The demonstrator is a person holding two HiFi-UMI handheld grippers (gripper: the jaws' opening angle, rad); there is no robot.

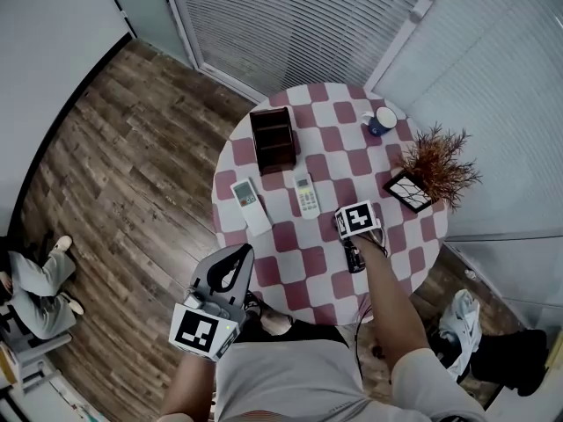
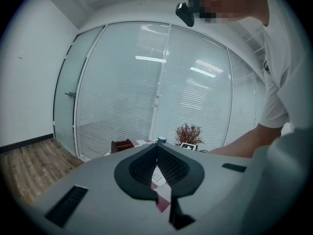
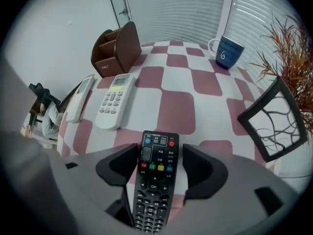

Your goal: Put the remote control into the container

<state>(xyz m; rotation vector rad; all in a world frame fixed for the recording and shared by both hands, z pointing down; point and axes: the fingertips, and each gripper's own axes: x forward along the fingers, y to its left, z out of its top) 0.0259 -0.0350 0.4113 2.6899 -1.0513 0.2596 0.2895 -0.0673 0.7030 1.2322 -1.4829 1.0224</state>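
A black remote (image 3: 154,180) lies flat on the checkered table (image 1: 303,262), near its front edge. My right gripper (image 3: 157,153) points steeply down over it, open, one jaw on each side of the remote and a gap visible at the right jaw. In the head view the black remote (image 1: 354,258) pokes out below that gripper (image 1: 355,236). The brown wooden container (image 1: 274,139) stands at the back left of the table, also in the right gripper view (image 3: 115,50). My left gripper (image 1: 237,253) hangs off the table's front left edge, shut and empty (image 2: 157,148).
Two white remotes (image 1: 249,202) (image 1: 305,193) lie between the container and the black remote. A blue mug (image 1: 382,120), a dried plant (image 1: 437,161) and a black picture frame (image 1: 407,190) stand along the right side. A person (image 1: 35,284) sits on the floor at left.
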